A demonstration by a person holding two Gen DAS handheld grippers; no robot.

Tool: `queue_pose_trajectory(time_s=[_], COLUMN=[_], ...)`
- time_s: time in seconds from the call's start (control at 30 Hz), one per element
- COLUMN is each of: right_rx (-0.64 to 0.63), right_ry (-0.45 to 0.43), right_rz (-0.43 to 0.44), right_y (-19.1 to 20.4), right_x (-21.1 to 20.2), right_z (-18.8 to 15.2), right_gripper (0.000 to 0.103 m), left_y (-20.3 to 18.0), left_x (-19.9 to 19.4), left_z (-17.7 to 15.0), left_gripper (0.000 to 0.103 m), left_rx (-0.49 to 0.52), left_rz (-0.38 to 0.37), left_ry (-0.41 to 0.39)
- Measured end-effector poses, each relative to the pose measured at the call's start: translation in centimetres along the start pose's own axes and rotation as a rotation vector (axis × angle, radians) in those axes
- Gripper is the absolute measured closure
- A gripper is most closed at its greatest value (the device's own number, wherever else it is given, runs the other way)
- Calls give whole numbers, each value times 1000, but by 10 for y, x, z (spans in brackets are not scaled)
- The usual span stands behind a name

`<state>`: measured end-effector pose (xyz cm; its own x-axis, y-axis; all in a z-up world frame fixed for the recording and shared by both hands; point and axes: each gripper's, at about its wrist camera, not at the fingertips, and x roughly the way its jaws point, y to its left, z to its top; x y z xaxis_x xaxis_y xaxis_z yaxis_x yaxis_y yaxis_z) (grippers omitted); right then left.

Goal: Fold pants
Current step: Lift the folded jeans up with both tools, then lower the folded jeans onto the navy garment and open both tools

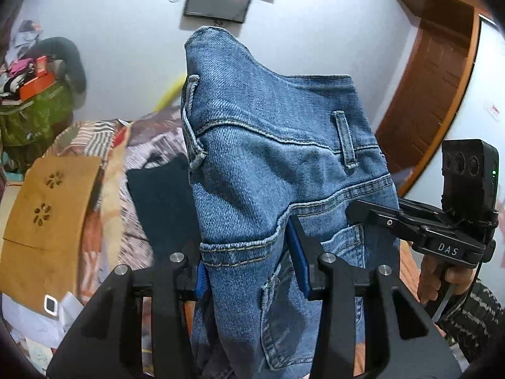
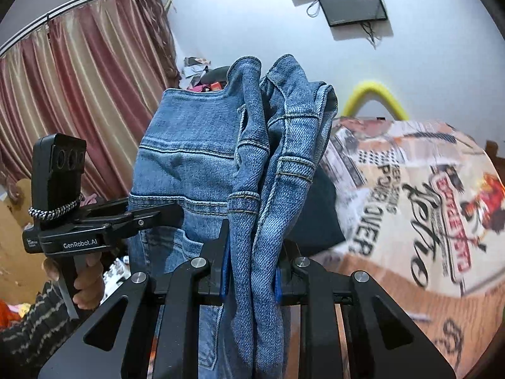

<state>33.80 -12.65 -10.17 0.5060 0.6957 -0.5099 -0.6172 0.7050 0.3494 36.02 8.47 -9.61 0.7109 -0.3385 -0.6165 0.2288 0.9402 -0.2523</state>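
Blue denim pants [image 1: 268, 164] hang in the air above a bed, waistband up. My left gripper [image 1: 249, 271] is shut on the waist part of the pants, denim bunched between its blue pads. My right gripper [image 2: 252, 271] is shut on another bunch of the same pants [image 2: 195, 158], with the folded waistband standing up above the fingers. The right gripper also shows in the left wrist view [image 1: 356, 211], against the pants' right edge. The left gripper also shows in the right wrist view [image 2: 170, 211], against the pants' left side. The legs hang out of sight below.
A bed with a printed cover [image 2: 410, 189] lies below, with a dark folded garment [image 1: 164, 199] on it. A brown cardboard piece [image 1: 47, 208] and a cluttered pile [image 1: 31, 94] are on the left. Curtains [image 2: 79, 94], a wooden door [image 1: 435, 72] and a wall screen [image 1: 217, 0] surround.
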Motion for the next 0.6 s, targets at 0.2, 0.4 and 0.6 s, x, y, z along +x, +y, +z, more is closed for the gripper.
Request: queue_pose_trajectory(time_s=[0.2, 0.4, 0.6], right_rx=[-20, 11, 13], right_ry=[32, 118, 255], right_rz=[-9, -26, -122], right_y=[0, -28, -56], right_x=[51, 128, 197], right_z=[17, 25, 12], right_gripper=[84, 84, 84], left_y=[48, 99, 139], left_x=[35, 96, 186], left_z=[13, 8, -9], left_gripper=[60, 60, 60], left_rx=[-29, -71, -131], left_rz=[58, 106, 136], left_ry=[1, 43, 164])
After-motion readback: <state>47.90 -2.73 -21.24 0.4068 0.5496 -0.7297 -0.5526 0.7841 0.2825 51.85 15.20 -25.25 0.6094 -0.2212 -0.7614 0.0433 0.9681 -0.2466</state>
